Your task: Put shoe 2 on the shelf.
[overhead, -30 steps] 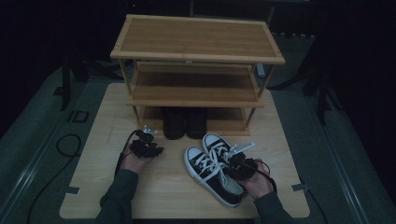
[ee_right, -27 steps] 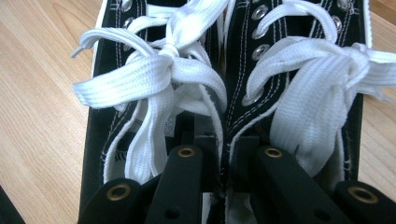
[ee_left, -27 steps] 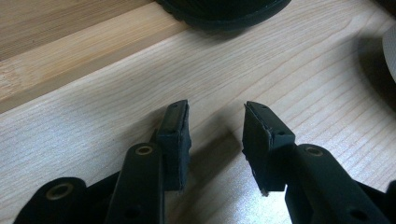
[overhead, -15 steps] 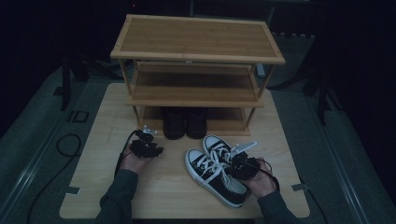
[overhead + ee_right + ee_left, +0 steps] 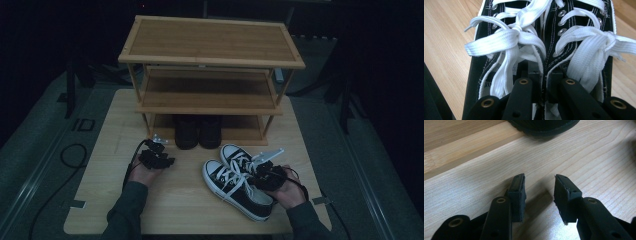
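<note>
Jaws of the right gripper (image 5: 543, 92) pinch together the inner collars of two black canvas sneakers (image 5: 239, 180) with white laces (image 5: 506, 37), lying side by side on the pale wooden table (image 5: 100, 200). The left gripper (image 5: 539, 192), jaws parted and empty, rests low over the table just before the three-shelf wooden shoe rack (image 5: 210, 55). Two dark shoes (image 5: 197, 131) stand on its bottom shelf. Dim floor surrounds the table, and both forearms reach in from below.

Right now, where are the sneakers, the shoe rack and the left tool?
sneakers (image 5: 239, 185): high view, white laces of the nearer shoe.
shoe rack (image 5: 210, 42): high view, bare top shelf.
left tool (image 5: 539, 192): left gripper view, gap midway between its open tips.
</note>
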`<state>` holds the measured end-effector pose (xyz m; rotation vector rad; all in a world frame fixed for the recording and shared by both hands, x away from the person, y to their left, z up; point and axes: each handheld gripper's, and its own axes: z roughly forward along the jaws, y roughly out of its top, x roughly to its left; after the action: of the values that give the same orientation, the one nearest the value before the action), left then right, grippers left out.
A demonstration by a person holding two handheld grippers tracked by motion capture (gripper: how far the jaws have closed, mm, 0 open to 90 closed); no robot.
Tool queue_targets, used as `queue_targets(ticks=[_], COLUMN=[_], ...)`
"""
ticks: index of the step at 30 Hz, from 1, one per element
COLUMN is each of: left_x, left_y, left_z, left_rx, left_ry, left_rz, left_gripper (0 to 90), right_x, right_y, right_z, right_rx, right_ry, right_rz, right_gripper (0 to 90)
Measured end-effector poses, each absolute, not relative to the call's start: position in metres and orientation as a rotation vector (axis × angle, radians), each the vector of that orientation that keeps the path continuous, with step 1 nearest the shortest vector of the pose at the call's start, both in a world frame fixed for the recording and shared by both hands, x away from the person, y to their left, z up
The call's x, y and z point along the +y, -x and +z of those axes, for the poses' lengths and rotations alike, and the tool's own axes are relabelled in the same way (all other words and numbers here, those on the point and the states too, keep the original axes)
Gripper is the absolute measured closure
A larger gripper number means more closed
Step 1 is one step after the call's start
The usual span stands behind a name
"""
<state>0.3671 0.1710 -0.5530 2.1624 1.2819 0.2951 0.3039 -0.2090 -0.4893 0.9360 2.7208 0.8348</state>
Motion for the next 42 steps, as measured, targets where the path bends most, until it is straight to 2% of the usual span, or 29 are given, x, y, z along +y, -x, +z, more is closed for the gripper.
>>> queue_targets(ticks=[25,42], left_x=[0.172,0.171], left_y=[-0.367,-0.367], left_z=[-0.553,-0.553], left_rx=[1.28,1.279], left_ry=[-2.161,-2.164], left_rz=[0.291,0.295], left_gripper=[61.2,61.1], right_x=[-0.225,-0.215], right_y=[-0.325,-0.332], right_z=[-0.457,-0.429], right_rx=[2.791,2.841], right_ry=[-0.678,-0.463], right_rz=[0.843,0.808], right_gripper=[85.1,85.0])
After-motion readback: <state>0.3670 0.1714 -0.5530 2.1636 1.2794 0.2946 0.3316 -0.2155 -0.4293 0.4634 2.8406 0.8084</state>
